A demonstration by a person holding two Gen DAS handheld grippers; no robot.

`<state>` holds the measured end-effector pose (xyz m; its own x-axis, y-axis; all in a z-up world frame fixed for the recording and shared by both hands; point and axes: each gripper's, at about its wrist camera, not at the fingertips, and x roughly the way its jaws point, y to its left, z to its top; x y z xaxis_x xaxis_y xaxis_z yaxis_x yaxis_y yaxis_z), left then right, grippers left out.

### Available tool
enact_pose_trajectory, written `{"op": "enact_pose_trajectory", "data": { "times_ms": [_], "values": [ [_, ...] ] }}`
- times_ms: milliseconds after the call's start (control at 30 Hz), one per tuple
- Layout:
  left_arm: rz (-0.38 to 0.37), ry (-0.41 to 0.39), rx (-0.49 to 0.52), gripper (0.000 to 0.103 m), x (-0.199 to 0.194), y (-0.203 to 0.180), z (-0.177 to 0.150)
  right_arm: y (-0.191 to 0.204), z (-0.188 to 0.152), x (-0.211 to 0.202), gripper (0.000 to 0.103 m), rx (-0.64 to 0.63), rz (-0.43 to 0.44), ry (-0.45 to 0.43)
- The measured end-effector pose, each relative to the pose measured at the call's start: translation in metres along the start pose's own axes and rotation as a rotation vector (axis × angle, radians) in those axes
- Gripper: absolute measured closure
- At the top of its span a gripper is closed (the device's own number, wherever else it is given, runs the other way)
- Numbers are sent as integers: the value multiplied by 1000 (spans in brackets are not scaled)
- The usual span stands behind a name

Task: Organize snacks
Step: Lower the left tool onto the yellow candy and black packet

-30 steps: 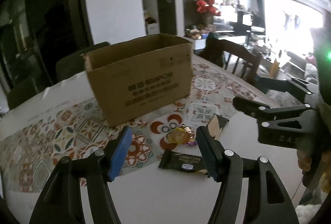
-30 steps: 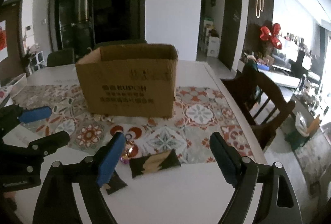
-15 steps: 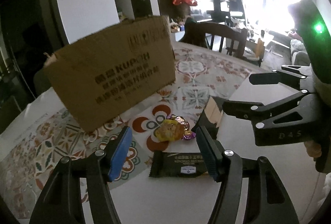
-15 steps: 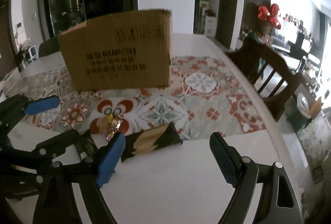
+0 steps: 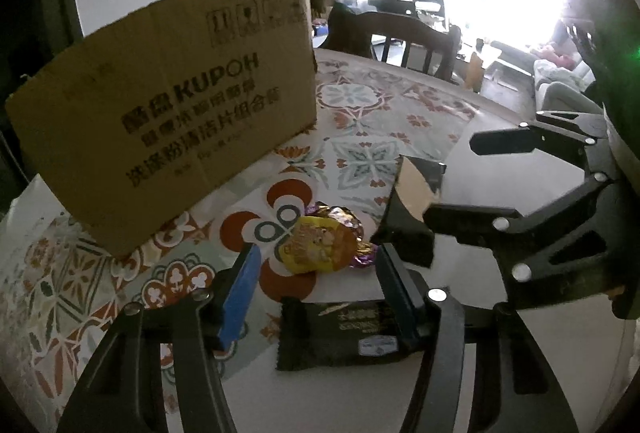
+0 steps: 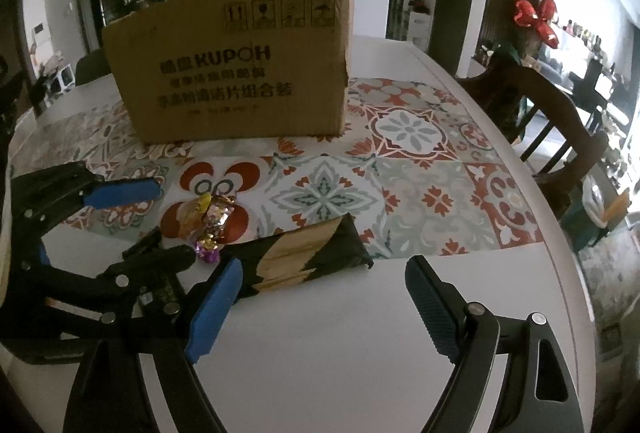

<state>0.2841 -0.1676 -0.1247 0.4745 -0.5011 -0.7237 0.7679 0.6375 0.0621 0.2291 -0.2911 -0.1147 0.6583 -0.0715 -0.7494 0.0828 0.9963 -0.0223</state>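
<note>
A brown cardboard box [image 5: 168, 105] [image 6: 236, 73] stands on the patterned mat. In front of it lie a yellow snack pouch [image 5: 316, 245] [image 6: 192, 217] with a foil-wrapped candy [image 6: 216, 221], a black and gold packet [image 6: 304, 261] [image 5: 412, 205], and a flat black packet [image 5: 344, 333]. My left gripper [image 5: 318, 293] is open, low over the table, its fingers either side of the yellow pouch and above the flat black packet. My right gripper [image 6: 324, 305] is open just in front of the black and gold packet, to the right of the left gripper [image 6: 120, 217].
A patterned tile mat [image 6: 400, 161] covers the far part of the white table [image 6: 340, 373]. A dark wooden chair [image 6: 552, 121] stands at the table's right edge. The right gripper shows in the left wrist view [image 5: 480, 185], close beside the left one.
Both grippers have moved down and forward towards the snacks. The box and the snacks now look larger and closer. Both stay open.
</note>
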Motion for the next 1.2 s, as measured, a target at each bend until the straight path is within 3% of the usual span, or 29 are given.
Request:
{"op": "enact_pose_trajectory", "data": {
  "times_ms": [500, 600, 867, 1200],
  "values": [
    [-124, 71, -11, 51, 21, 11, 6, 5, 7, 6, 19, -29, -22, 13],
    [-123, 68, -10, 57, 19, 12, 6, 5, 8, 6, 19, -32, -25, 7],
    [-151, 74, -29, 58, 13, 15, 2, 7, 11, 8, 19, -33, -20, 7],
    [-51, 21, -113, 59, -10, 23, 0, 10, 14, 5, 19, -33, 6, -8]
  ]
}}
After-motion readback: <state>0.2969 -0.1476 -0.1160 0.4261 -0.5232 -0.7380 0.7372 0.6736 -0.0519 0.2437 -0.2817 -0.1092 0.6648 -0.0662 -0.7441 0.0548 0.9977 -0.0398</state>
